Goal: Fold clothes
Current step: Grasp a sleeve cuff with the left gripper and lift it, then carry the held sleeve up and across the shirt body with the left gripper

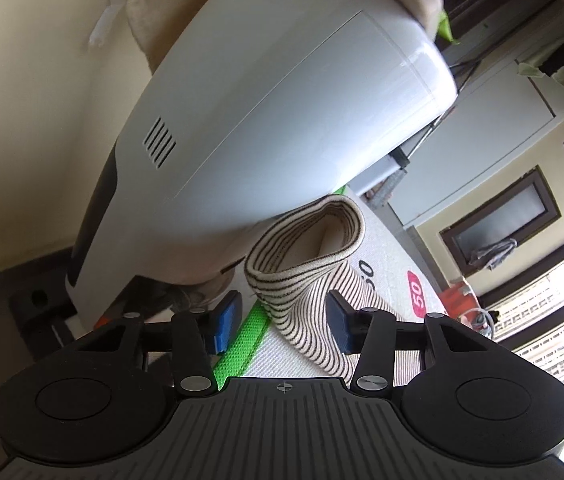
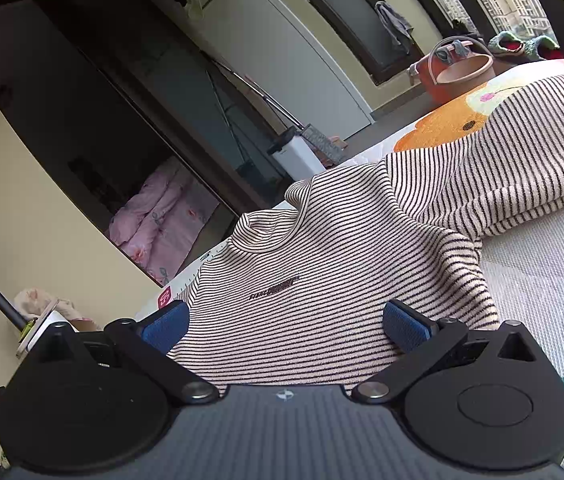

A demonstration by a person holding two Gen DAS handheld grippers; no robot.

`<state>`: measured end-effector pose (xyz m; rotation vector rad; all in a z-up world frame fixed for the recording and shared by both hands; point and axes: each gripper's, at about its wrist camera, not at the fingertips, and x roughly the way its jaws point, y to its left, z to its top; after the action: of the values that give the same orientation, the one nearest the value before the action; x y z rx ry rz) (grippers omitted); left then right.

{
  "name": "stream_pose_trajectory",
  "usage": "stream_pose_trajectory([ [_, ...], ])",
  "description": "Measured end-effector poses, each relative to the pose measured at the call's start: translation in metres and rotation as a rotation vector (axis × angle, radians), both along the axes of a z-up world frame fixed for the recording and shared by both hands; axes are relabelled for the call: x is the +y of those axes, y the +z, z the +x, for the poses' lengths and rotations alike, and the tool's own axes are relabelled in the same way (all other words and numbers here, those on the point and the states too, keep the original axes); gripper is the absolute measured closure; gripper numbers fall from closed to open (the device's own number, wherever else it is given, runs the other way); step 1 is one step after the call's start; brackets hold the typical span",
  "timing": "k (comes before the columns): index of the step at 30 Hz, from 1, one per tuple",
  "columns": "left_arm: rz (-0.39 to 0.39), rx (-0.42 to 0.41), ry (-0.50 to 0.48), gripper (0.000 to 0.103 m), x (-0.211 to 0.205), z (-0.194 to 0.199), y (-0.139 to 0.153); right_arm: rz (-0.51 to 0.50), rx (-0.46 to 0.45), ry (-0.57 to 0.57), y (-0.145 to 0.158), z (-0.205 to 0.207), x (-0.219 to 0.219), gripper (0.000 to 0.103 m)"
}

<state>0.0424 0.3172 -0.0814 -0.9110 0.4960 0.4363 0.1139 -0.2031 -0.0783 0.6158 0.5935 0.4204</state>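
Note:
A cream top with thin black stripes lies on a pale mat, a small dark print on its chest, and its far part is folded into a thick stack. My right gripper is open, its blue pads straddling the near edge of the top. In the left wrist view a striped tubular opening of the top stands up between the blue pads of my left gripper, which is open. Whether a pad touches the cloth is unclear.
A big white appliance looms close on the left, beside a green strap along the mat edge. An orange bucket, a white bin and an open wardrobe with a pink quilt stand beyond the mat.

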Motion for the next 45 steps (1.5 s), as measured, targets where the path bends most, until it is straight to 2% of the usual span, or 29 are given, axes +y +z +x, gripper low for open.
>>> stream_pose_trajectory([
  [2,0.044,-0.002,0.017,0.068,-0.007,-0.002,0.008,-0.002,0.0,0.0,0.0,0.0,0.0,0.0],
  [9,0.223,0.023,0.001,0.072,-0.035,-0.002,0.038,0.005,-0.001,0.0,0.0,0.0,-0.002,0.0],
  [11,0.317,0.019,-0.012,0.073,-0.048,-0.004,0.049,0.007,-0.001,0.0,-0.001,0.0,-0.002,0.0],
  [14,0.481,0.004,-0.025,0.08,-0.07,-0.008,0.065,0.01,-0.001,0.0,-0.001,0.0,-0.003,0.0],
  [17,0.626,-0.033,-0.02,0.08,-0.095,-0.012,0.08,0.011,0.0,0.0,0.0,0.001,-0.005,0.0],
  [18,0.663,-0.045,-0.02,0.084,-0.102,-0.013,0.084,0.011,0.0,0.0,0.0,0.002,-0.005,0.0],
  [21,0.587,-0.078,-0.028,0.091,-0.094,-0.016,0.094,0.012,0.0,-0.001,0.0,0.002,-0.005,0.0],
  [24,0.491,-0.123,-0.023,0.092,-0.075,-0.023,0.098,0.013,0.0,-0.001,0.001,0.002,-0.004,0.0],
  [27,0.325,-0.162,0.009,0.095,-0.043,-0.037,0.091,0.014,-0.001,-0.001,0.001,0.002,-0.004,0.0],
  [30,0.096,-0.183,0.0,0.095,-0.014,-0.042,0.073,0.014,-0.001,-0.001,0.001,0.002,-0.004,0.0],
  [31,0.032,-0.184,-0.008,0.094,-0.008,-0.044,0.066,0.015,-0.001,-0.002,0.001,0.002,-0.004,0.0],
  [34,-0.096,-0.123,-0.001,0.084,-0.003,-0.048,0.038,0.015,-0.001,-0.002,0.002,0.002,-0.003,0.0],
  [35,-0.129,-0.099,0.006,0.067,-0.003,-0.049,0.028,0.015,-0.001,-0.002,0.002,0.002,-0.003,0.0],
  [36,-0.142,-0.088,0.01,0.052,-0.003,-0.048,0.022,0.014,-0.001,-0.002,0.002,0.003,-0.003,0.0],
  [37,-0.141,-0.079,0.009,0.05,-0.004,-0.044,0.018,0.014,-0.001,-0.002,0.002,0.003,-0.003,0.0],
  [41,-0.137,-0.043,0.004,0.047,-0.008,-0.029,0.002,0.016,-0.001,-0.003,0.003,0.004,-0.003,0.0],
  [45,-0.123,-0.022,0.011,0.049,-0.009,-0.012,-0.008,0.016,-0.001,-0.003,0.003,0.004,-0.004,0.0],
])
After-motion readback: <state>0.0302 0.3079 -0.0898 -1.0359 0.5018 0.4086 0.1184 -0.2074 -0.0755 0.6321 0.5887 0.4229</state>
